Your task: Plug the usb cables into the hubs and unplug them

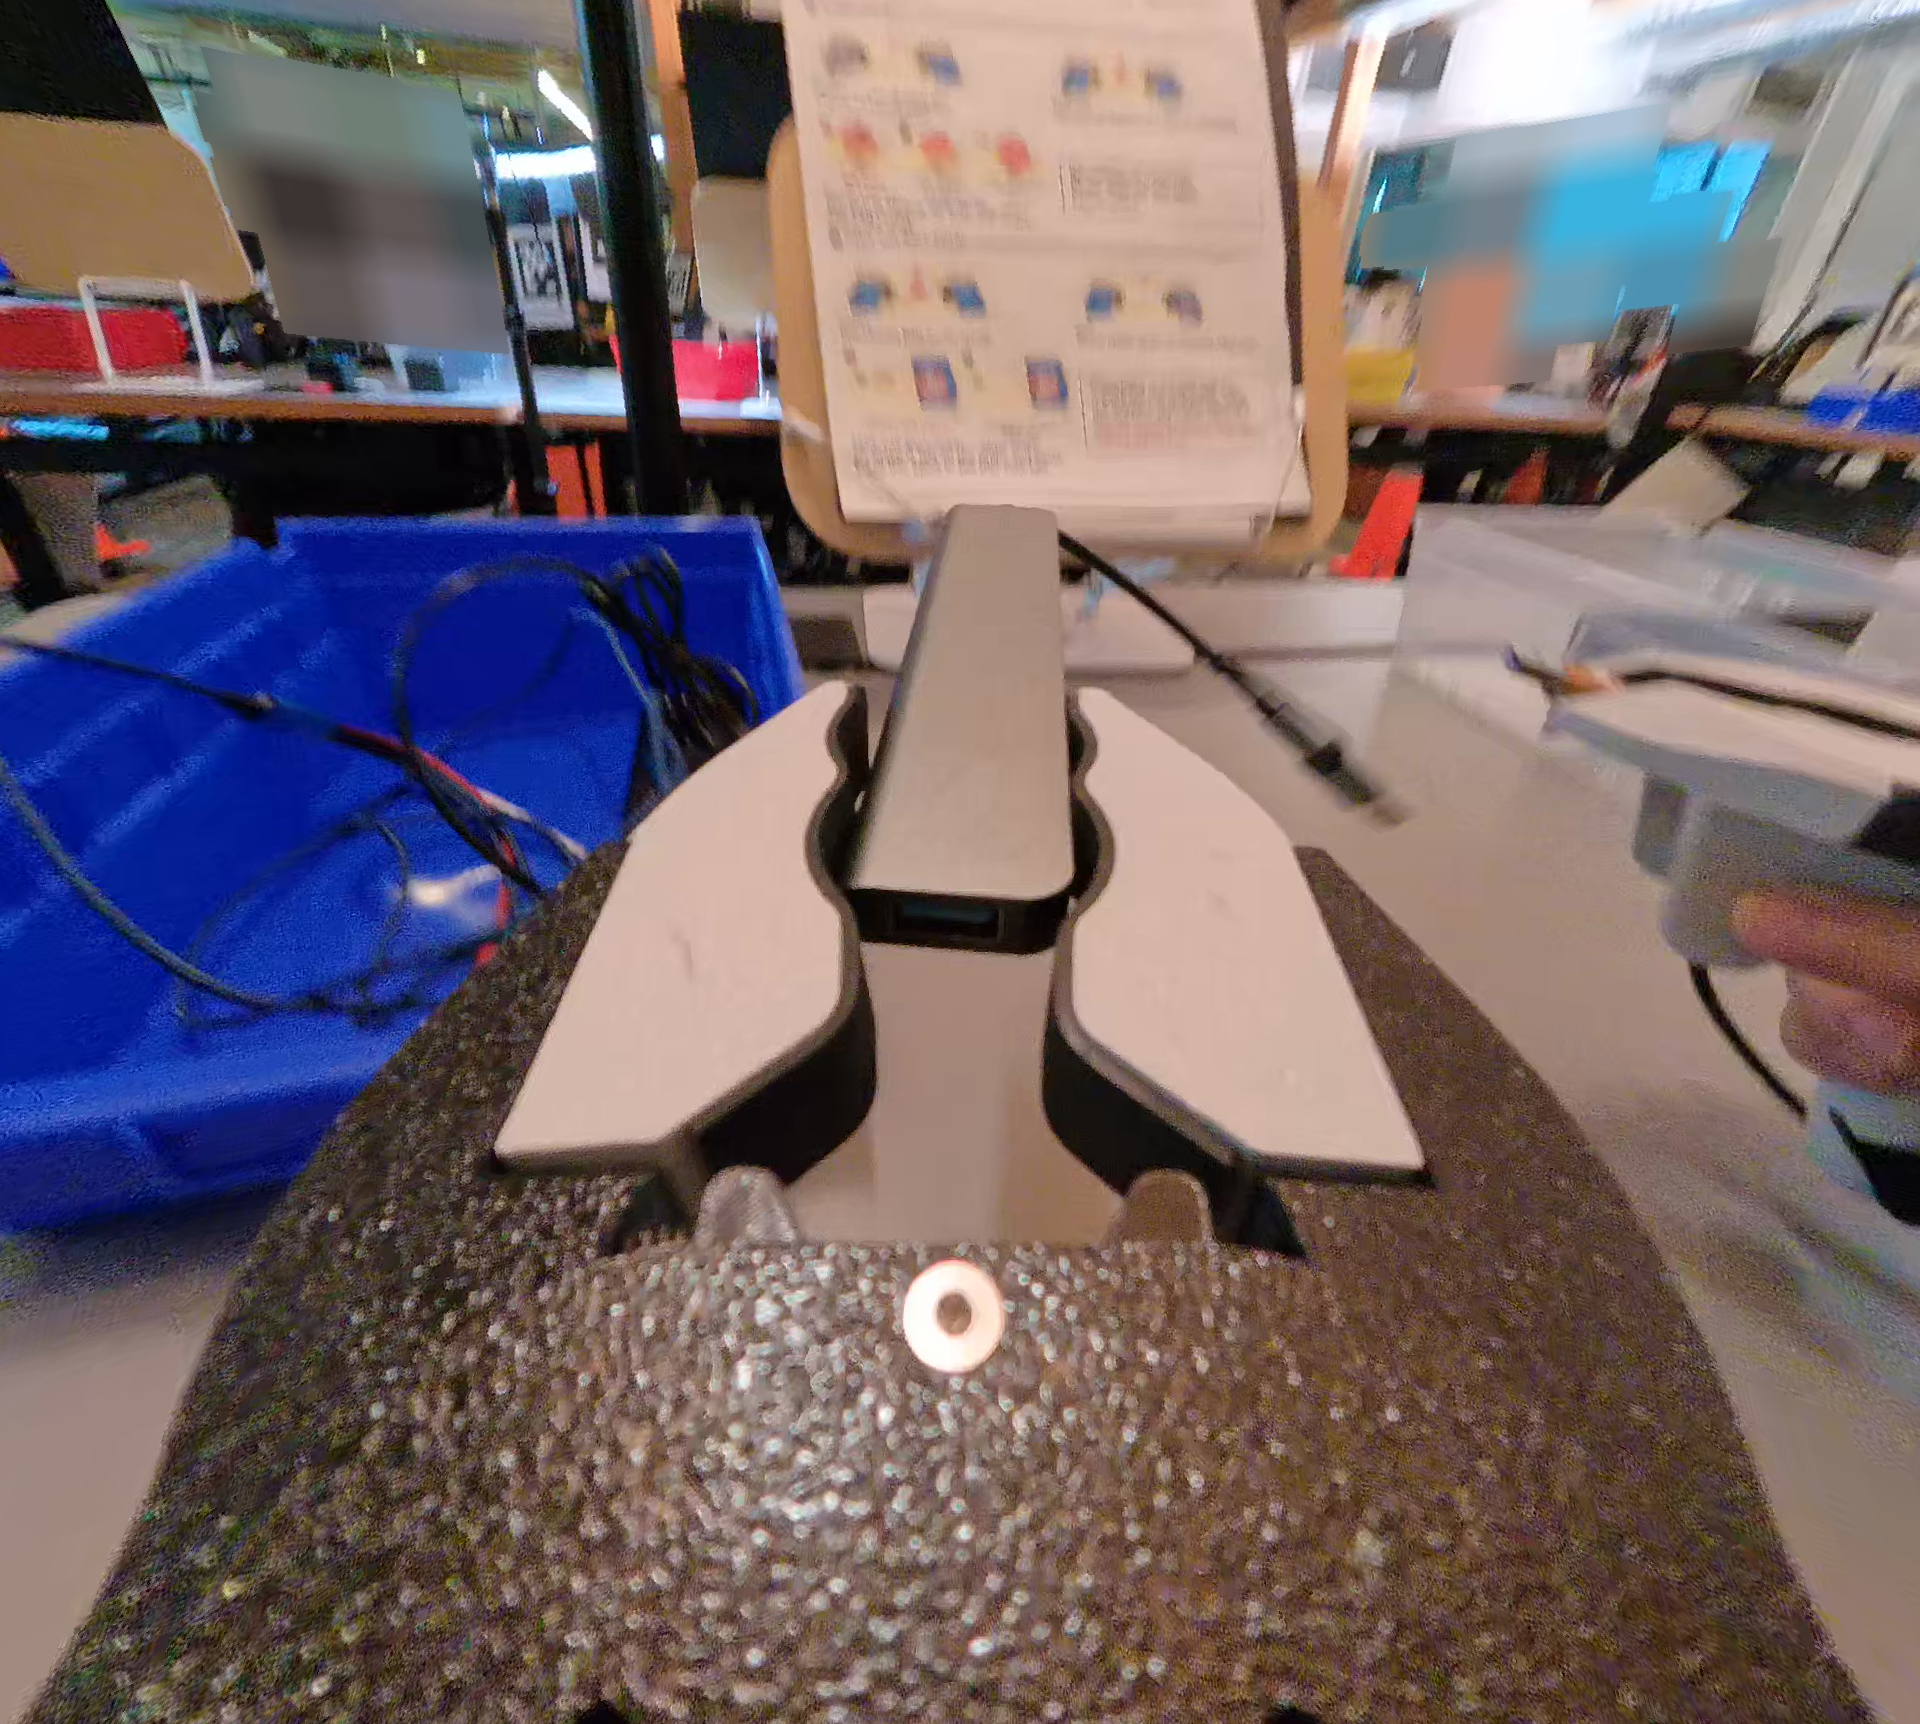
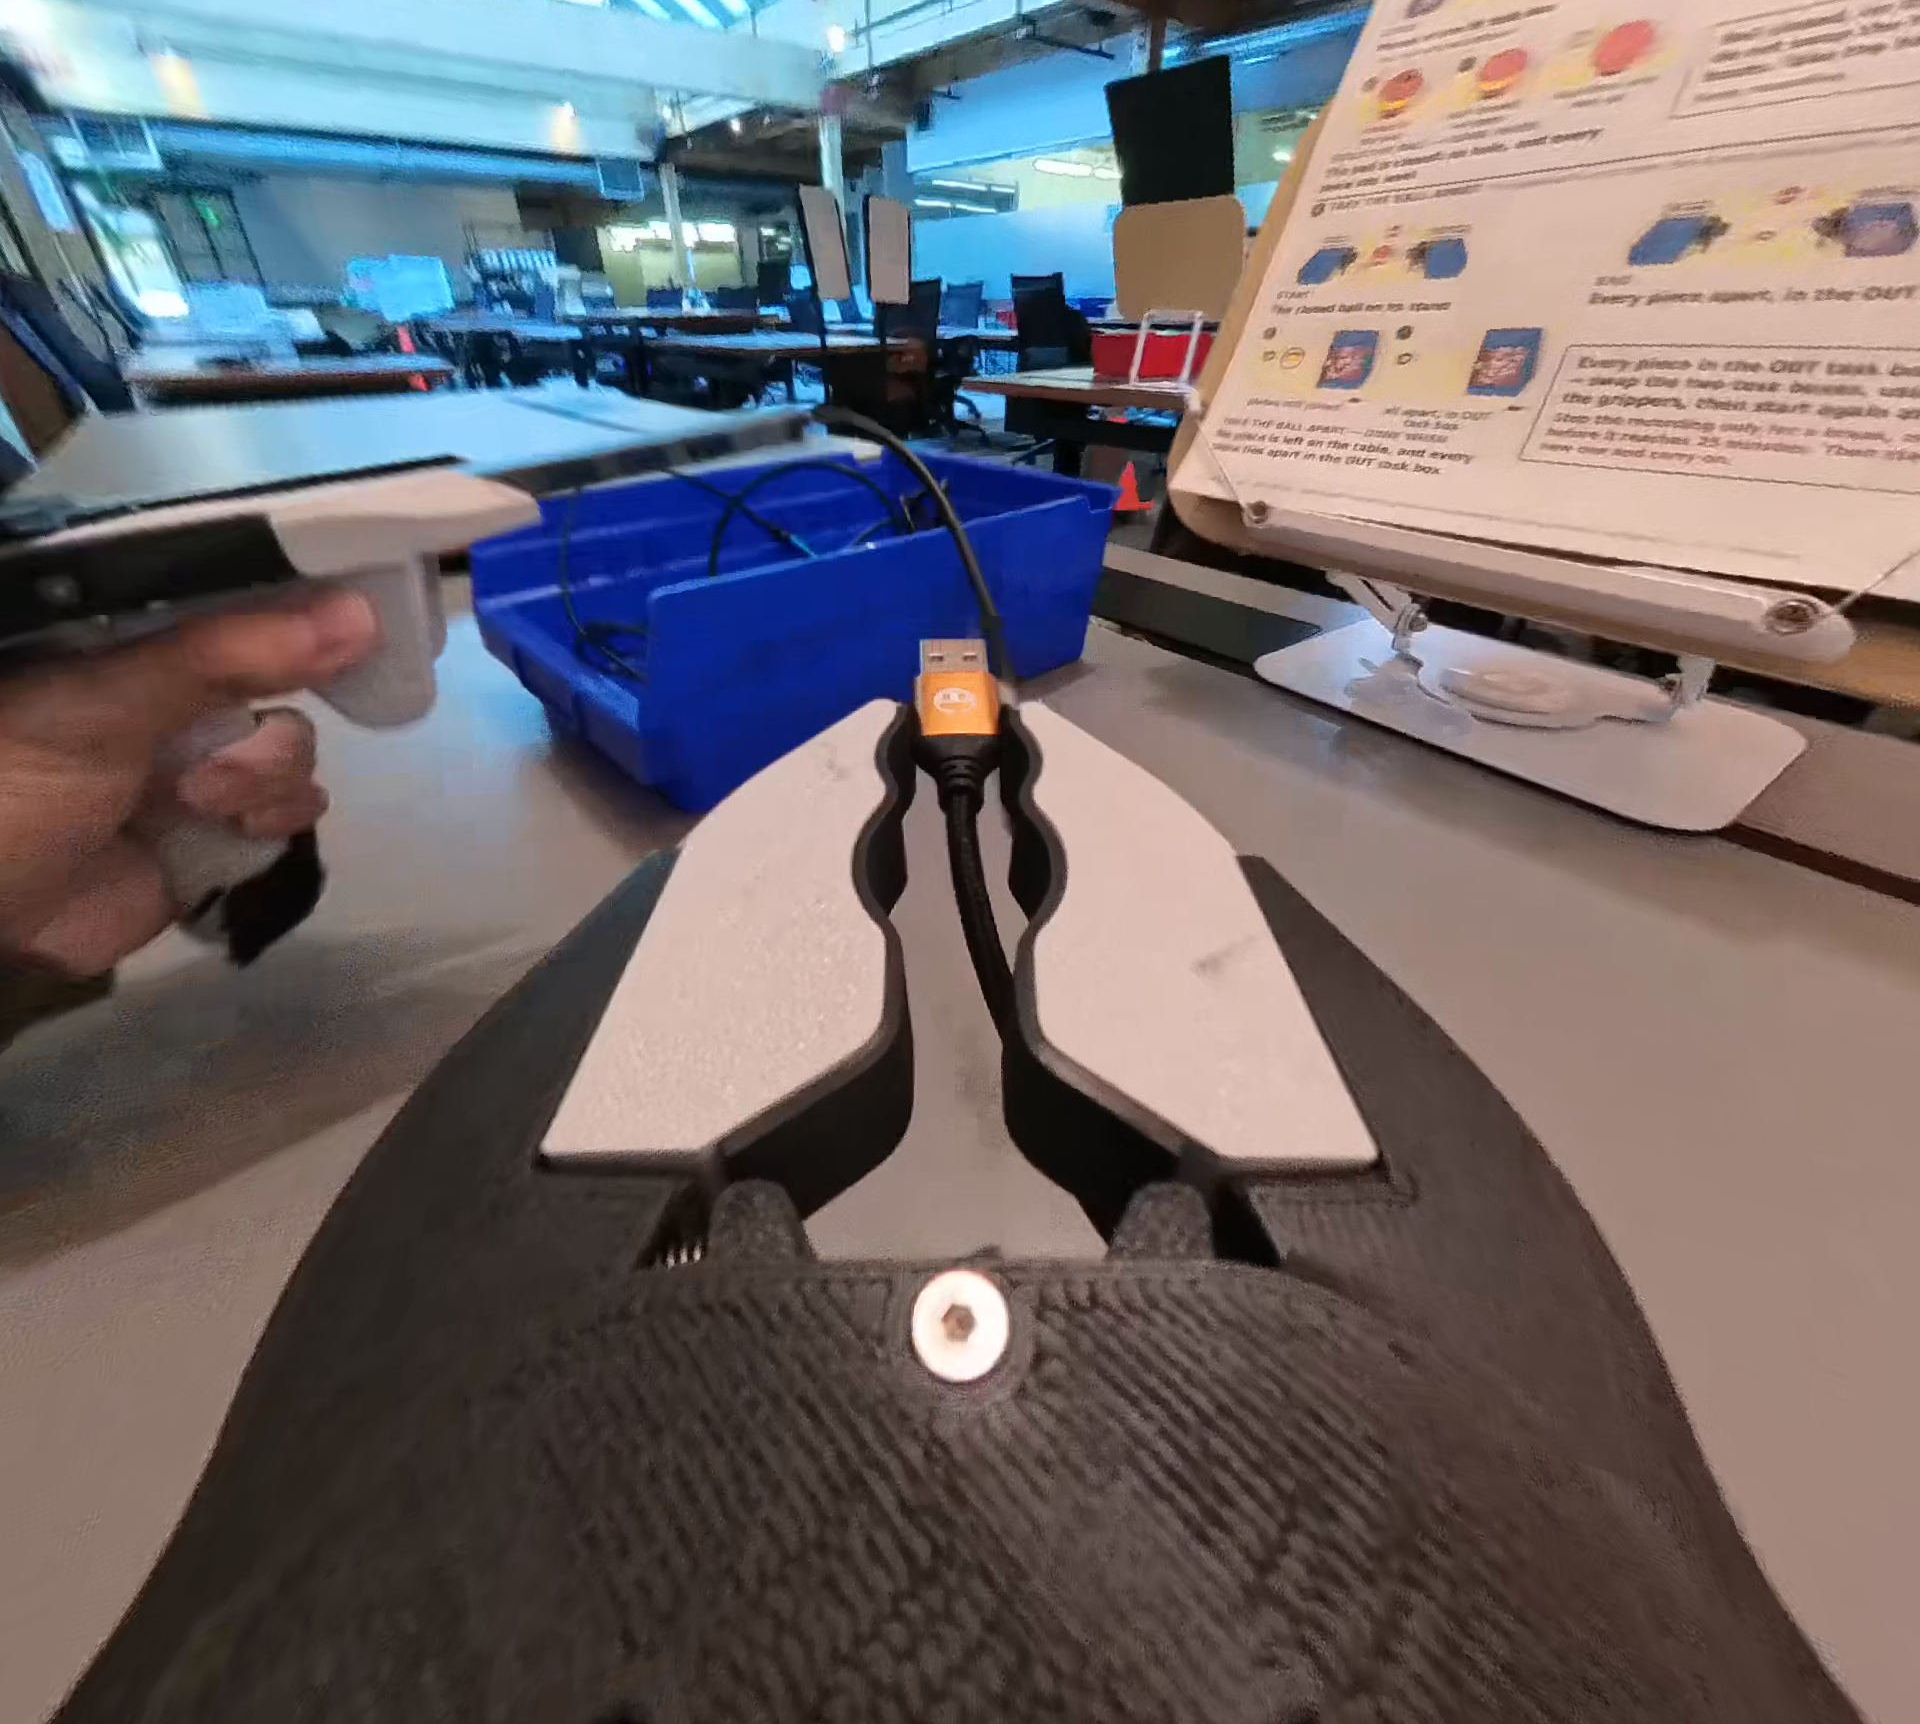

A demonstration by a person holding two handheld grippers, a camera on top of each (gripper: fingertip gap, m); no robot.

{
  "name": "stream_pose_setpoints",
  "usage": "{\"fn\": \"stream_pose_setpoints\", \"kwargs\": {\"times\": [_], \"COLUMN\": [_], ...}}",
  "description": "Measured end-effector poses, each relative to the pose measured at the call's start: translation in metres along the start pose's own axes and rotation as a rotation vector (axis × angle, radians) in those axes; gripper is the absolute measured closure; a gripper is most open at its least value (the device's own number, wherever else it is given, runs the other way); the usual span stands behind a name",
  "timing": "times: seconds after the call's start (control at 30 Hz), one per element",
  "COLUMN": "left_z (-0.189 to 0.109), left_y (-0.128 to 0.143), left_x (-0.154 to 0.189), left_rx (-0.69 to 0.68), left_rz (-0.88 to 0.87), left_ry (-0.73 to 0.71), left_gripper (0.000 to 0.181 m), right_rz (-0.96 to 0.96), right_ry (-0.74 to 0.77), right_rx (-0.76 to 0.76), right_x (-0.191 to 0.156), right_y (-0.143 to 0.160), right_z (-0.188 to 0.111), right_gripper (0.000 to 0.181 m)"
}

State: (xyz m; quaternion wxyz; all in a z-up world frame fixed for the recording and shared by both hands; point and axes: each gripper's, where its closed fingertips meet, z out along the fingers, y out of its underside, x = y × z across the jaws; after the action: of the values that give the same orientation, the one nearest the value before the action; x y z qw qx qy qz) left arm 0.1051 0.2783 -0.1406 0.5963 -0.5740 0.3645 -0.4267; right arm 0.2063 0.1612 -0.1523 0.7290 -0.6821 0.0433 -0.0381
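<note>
Jaws on the left gripper (image 1: 961,801) clamped a grey hub (image 1: 971,739) above the worktop (image 1: 1507,895), its near-end port empty and facing the camera. Those of the right gripper (image 2: 958,739) pinched the orange-collared usb cable (image 2: 956,703) just behind its plug, metal tip pointing forward, unplugged. Judging by this, the insertion remained undone; more cables lay in the blue bin (image 2: 831,656).

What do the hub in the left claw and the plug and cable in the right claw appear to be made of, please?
Hub: likely brushed aluminium, matte grey top, with a black plastic port end. Plug: shiny metal tip, orange shell, probably anodised. Cable: black woven braid.
</note>
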Motion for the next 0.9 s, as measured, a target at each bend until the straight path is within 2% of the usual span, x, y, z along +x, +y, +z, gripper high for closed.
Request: {"fn": "stream_pose_setpoints", "kwargs": {"times": [0.07,0.13,0.27,0.33,0.4,0.43,0.5,0.57,0.8,0.9], "left_z": [-0.011,-0.020,-0.024,-0.022,-0.021,-0.021,-0.021,-0.022,-0.018,-0.016], "left_y": [-0.035,-0.056,-0.065,-0.063,-0.062,-0.062,-0.064,-0.066,-0.059,-0.056], "left_x": [-0.018,-0.019,-0.007,-0.002,0.003,0.004,0.006,0.004,0.005,0.008], "left_rx": [0.086,0.124,0.134,0.129,0.116,0.113,0.118,0.121,0.095,0.082], "left_rz": [-0.031,-0.026,-0.018,-0.009,-0.004,-0.004,0.006,0.009,0.005,0.005], "left_ry": [-0.009,-0.001,0.047,0.067,0.097,0.108,0.122,0.120,0.140,0.154], "left_gripper": [0.147,0.147,0.147,0.146,0.147,0.146,0.146,0.147,0.146,0.147], "right_rz": [-0.025,-0.111,-0.257,-0.331,-0.430,-0.474,-0.587,-0.654,-0.674,-0.734], "right_ry": [0.026,0.041,0.049,0.074,0.057,0.097,0.168,0.276,0.338,0.407], "right_rx": [0.041,0.015,-0.062,-0.179,-0.384,-0.463,-0.539,-0.513,-0.328,-0.334], "right_x": [0.007,0.017,0.060,0.100,0.139,0.163,0.198,0.224,0.239,0.262], "right_y": [-0.024,-0.051,-0.096,-0.098,-0.081,-0.076,-0.079,-0.105,-0.202,-0.209], "right_z": [-0.011,-0.021,-0.046,-0.059,-0.076,-0.086,-0.100,-0.109,-0.098,-0.096], "right_gripper": [0.166,0.166,0.166,0.166,0.166,0.166,0.166,0.166,0.166,0.166]}}
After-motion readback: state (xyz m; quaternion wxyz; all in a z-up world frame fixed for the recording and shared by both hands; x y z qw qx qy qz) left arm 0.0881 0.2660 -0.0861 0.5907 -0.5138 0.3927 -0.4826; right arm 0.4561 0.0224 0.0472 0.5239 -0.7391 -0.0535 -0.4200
